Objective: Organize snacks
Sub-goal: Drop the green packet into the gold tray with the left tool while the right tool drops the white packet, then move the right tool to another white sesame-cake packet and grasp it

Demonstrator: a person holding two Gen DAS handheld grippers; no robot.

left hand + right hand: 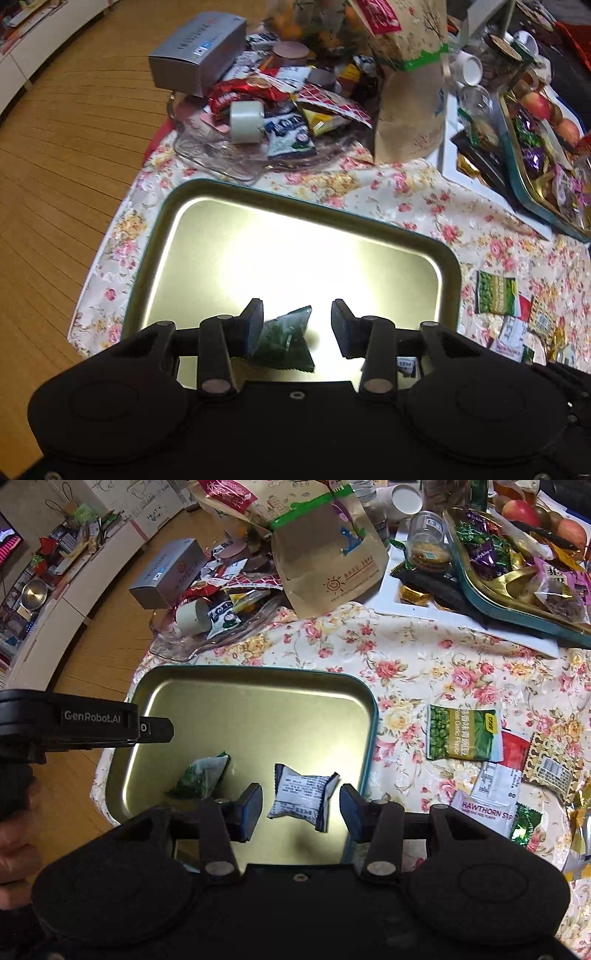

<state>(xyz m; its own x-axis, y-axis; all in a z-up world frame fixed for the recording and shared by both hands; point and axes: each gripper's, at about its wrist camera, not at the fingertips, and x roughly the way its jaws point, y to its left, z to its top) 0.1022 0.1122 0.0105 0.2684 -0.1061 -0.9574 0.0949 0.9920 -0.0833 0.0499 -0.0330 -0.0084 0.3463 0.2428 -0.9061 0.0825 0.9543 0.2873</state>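
A shallow metal tray point(255, 716) with rounded corners, a dull gold floor and a teal rim sits on the bench point(424, 657), which is covered by a glossy cloth printed with pink and yellow roses. Two small snacks lie on the tray floor near its near edge. One is a green, crinkly, pyramid-shaped packet point(286, 341); in the left wrist view it rests between the fingers of the left hand-held gripper point(297, 326), close against the left pad, with a clear gap to the right pad, so these jaws are spread and pinch nothing. The other is a white pillow-shaped sachet point(301, 797) with black print and dark crimped ends; it lies between the spread fingers of the right hand-held gripper point(301, 810), with gaps on both sides.

To the right of the tray, flat on the cloth, lie more snack packs: a green foil pea packet point(463, 734), a pale hawthorn strip pack point(484, 810) and a brown patterned pouch point(554, 770), overlapping one another. Beyond the tray a wavy clear glass dish point(173, 646) holds a heap of mixed wrappers, with a grey cardboard box point(166, 574) and a tall kraft paper bag point(325, 568) beside it. At far right a second teal-rimmed tray point(517, 605) is filled with foil-wrapped sweets.
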